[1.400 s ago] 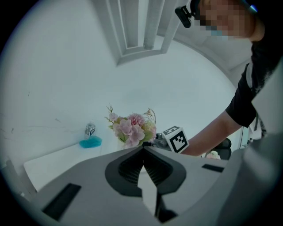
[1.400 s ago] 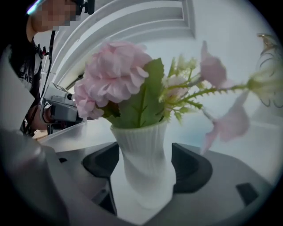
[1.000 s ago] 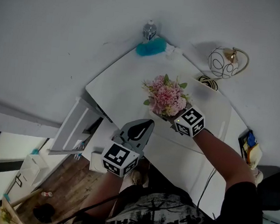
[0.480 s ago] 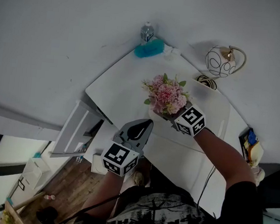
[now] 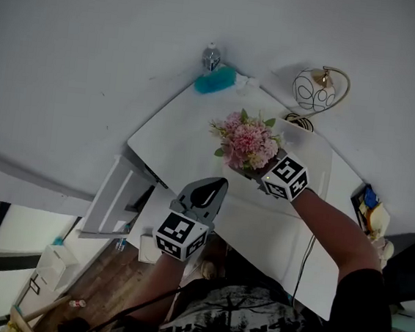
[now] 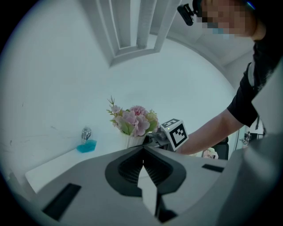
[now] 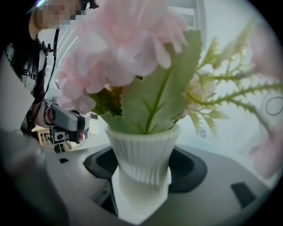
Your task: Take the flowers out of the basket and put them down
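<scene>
A: How's the light?
B: Soft, rather dim, with a bluish cast; the white table (image 5: 189, 134) is lit evenly from edge to edge.
A: Sharpness?
B: The head view is clear. Both gripper views bow at the edges into a dark round border (fisheye lenses). In the right gripper view the flowers (image 7: 128, 48) sit too near the lens and blur; the vase (image 7: 142, 152) below is crisper.
</scene>
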Demonstrator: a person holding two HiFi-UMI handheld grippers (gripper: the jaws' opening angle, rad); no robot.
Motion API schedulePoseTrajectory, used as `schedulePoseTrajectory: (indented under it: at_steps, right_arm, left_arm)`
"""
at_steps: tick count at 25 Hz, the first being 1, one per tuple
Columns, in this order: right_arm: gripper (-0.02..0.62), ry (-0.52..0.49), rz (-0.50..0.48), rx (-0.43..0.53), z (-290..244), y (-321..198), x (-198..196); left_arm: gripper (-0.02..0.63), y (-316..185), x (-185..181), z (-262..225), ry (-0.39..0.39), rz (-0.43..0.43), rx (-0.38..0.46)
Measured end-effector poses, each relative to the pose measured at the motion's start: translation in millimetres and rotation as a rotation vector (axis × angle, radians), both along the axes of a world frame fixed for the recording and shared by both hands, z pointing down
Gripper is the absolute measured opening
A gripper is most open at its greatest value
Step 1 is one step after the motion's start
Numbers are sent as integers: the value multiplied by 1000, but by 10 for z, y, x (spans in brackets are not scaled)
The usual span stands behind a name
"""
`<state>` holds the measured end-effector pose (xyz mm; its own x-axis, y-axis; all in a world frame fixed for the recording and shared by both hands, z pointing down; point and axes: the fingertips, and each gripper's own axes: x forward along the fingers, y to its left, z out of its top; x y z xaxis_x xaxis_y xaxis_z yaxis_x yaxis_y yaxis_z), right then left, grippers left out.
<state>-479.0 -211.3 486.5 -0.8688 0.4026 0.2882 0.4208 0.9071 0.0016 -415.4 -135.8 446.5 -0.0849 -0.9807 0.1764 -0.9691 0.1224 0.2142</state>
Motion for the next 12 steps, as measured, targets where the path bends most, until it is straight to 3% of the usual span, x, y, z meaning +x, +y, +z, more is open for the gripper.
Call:
schedulePoseTrajectory:
  at_steps: [12]
  right_arm:
    - [334, -65, 109, 36, -858, -74, 442]
  left_arm:
    - [14, 121, 345, -305, -70, 69, 16]
